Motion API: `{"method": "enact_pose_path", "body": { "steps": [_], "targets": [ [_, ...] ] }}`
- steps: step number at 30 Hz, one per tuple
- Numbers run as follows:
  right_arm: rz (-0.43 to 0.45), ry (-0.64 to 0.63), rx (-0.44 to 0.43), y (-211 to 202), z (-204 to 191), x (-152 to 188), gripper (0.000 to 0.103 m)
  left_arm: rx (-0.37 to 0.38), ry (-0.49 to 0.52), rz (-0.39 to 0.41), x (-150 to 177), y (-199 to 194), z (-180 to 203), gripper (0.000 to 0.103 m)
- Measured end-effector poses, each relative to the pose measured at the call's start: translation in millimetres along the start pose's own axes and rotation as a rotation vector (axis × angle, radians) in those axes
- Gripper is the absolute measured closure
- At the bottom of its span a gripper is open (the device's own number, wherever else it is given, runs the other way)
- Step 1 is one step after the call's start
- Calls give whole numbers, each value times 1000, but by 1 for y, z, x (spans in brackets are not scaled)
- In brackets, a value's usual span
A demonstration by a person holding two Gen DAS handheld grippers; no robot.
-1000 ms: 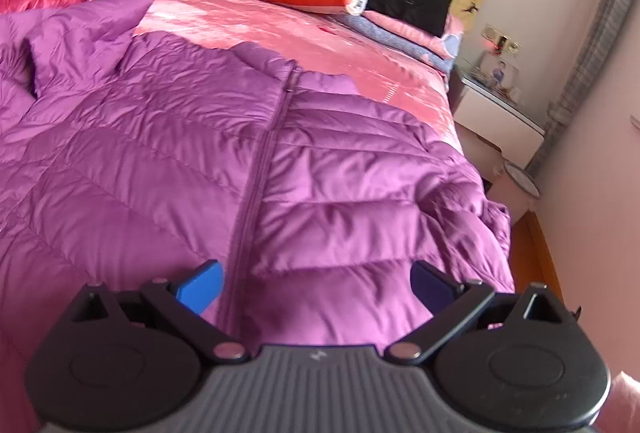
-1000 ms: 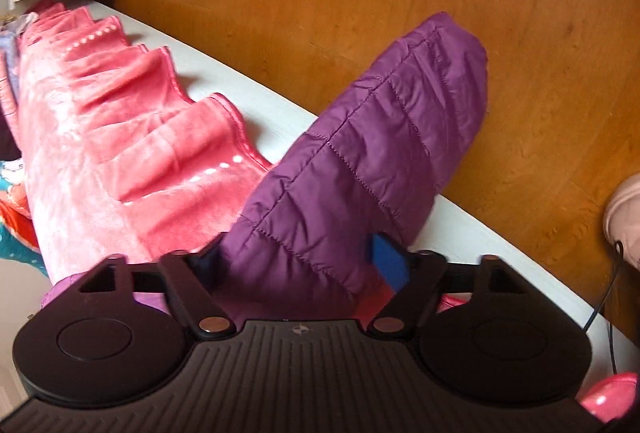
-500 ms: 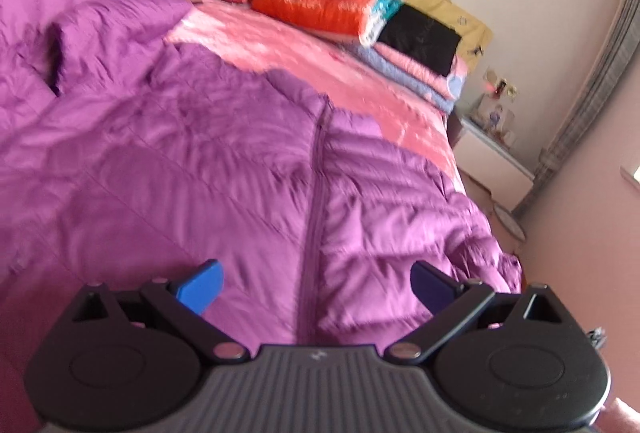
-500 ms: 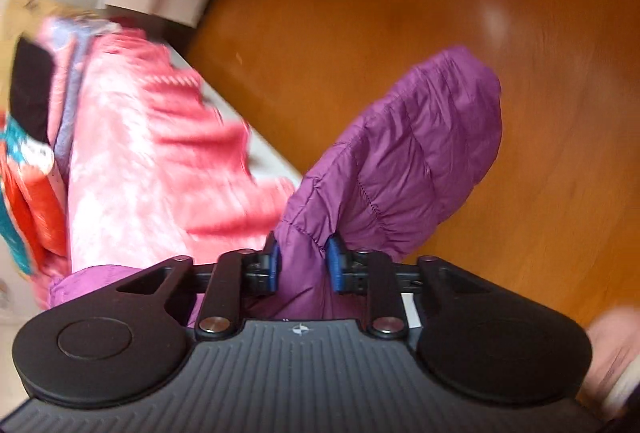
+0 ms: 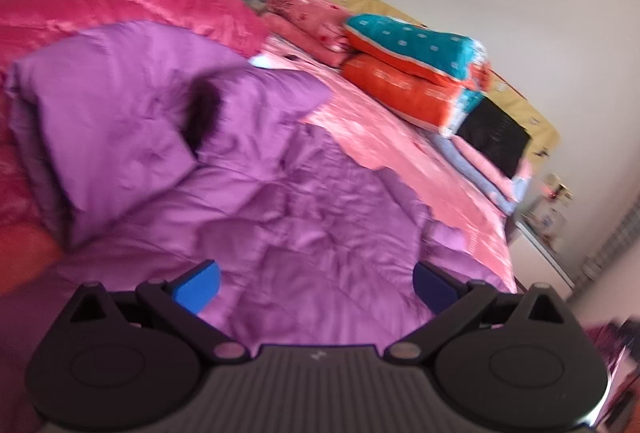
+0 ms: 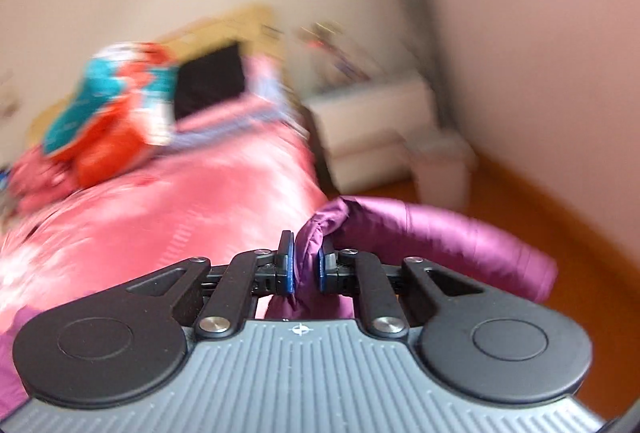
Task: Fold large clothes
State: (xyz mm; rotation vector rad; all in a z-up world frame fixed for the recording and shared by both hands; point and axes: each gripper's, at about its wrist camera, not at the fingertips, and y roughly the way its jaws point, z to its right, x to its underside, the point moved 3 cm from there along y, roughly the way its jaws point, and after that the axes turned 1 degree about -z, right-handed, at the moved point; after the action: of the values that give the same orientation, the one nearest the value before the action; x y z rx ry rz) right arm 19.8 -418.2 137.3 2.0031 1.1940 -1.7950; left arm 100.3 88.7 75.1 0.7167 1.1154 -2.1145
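A large purple quilted jacket (image 5: 304, 217) lies spread on the pink bed cover (image 5: 404, 153), its left sleeve (image 5: 120, 121) folded up at the far left. My left gripper (image 5: 316, 285) is open and empty just above the jacket's body. My right gripper (image 6: 305, 267) is shut on the jacket's right sleeve (image 6: 440, 233) and holds it lifted; the sleeve end hangs out to the right over the wooden floor (image 6: 580, 217). The right wrist view is blurred.
Folded teal and orange quilts (image 5: 416, 73) and pink bedding are stacked at the head of the bed. A magenta quilt (image 5: 100, 9) lies at the far left. A white nightstand (image 6: 380, 129) and a small bin (image 6: 444, 169) stand beside the bed.
My right gripper closed on the sleeve, lifted it off the bed's edge and swung toward the bed. My left gripper stayed open and drifted left over the jacket.
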Motion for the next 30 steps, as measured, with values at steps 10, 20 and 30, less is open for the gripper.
{"method": "enact_pose_path", "body": {
  "steps": [10, 20, 30],
  "targets": [
    [149, -758, -382, -32, -241, 39, 90, 0, -120, 6, -14, -3, -31, 1],
    [79, -1230, -575, -76, -295, 186, 88, 23, -243, -7, -24, -2, -55, 1],
    [23, -1135, -526, -85, -267, 189, 22, 36, -217, -40, -19, 4, -49, 1]
  ]
}}
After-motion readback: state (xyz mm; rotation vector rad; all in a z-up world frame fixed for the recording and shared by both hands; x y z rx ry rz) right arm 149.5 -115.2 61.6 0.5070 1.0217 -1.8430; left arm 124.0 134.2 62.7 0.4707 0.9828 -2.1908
